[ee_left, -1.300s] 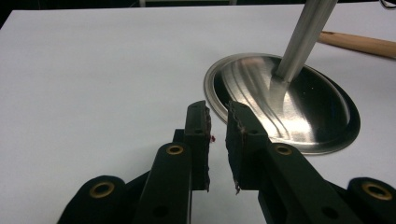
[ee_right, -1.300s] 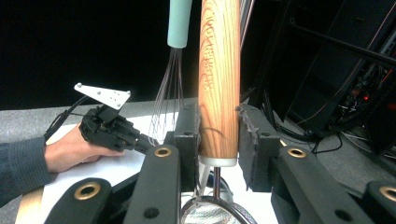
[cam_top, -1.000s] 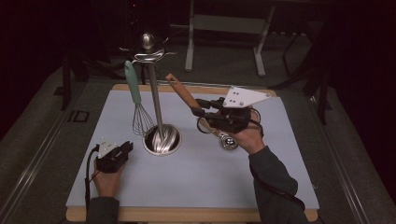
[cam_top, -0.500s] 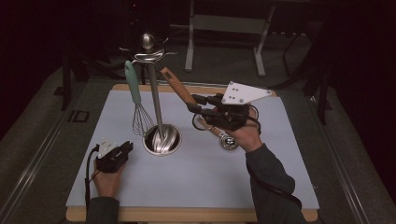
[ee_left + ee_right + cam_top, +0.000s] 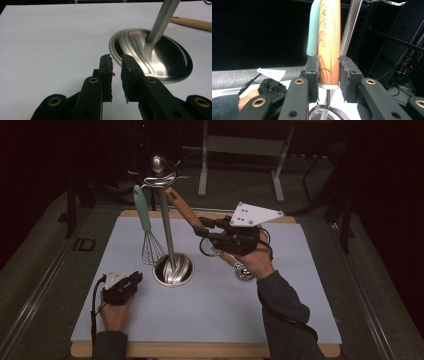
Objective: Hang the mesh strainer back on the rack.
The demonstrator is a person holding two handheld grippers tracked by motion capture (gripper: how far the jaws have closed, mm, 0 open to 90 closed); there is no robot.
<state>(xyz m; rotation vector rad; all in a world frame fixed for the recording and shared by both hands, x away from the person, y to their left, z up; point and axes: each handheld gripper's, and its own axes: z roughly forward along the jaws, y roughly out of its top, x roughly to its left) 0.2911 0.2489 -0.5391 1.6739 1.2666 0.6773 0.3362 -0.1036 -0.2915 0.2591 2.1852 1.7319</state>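
wooden and stiff, the strainer's handle (image 5: 329, 45) sits clenched in your right gripper (image 5: 329, 72) near its metal collar; light, top-heavy, so keep squeezing.

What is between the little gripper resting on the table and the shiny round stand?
Nothing. In the left gripper view, only bare white table lies between the left gripper and the stand's round base.

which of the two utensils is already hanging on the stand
The whisk with the mint-green handle; it hangs from the stand's top hooks. The wooden-handled strainer is clamped in the right tool.
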